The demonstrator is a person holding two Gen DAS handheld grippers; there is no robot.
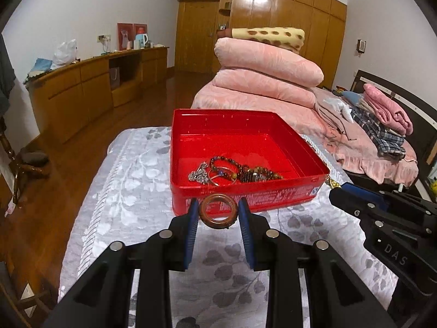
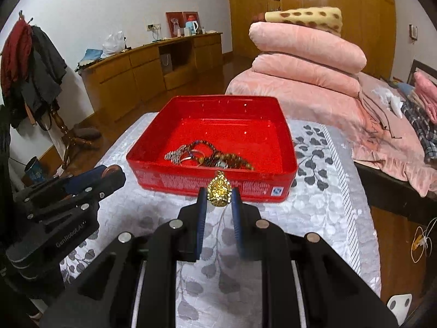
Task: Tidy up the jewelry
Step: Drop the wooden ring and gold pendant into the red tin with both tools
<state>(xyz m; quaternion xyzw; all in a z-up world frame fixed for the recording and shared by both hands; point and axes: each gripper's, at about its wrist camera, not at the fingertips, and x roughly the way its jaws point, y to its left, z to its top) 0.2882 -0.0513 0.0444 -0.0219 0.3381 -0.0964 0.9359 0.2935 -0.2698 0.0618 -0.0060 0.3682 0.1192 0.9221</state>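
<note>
A red tin box (image 1: 245, 195) stands open on the patterned cloth, also in the right wrist view (image 2: 174, 181). Inside lie a beaded bracelet (image 1: 245, 169), a silver chain piece (image 1: 198, 175) and a thin metal ring (image 1: 221, 176). My left gripper (image 1: 218, 213) is shut on a brown bangle (image 1: 218, 211), held just in front of the box's near wall. My right gripper (image 2: 218, 195) is shut on a gold pendant (image 2: 218, 191), also held before the near wall. The right gripper shows at the right of the left wrist view (image 1: 355, 199); the left gripper shows at the left of the right wrist view (image 2: 109, 175).
The grey leaf-patterned cloth (image 1: 131, 191) covers the table. A bed with stacked pink quilts (image 1: 262, 76) lies behind and to the right. A wooden sideboard (image 1: 82, 93) runs along the left wall. A coat stand (image 2: 35, 76) is at the left.
</note>
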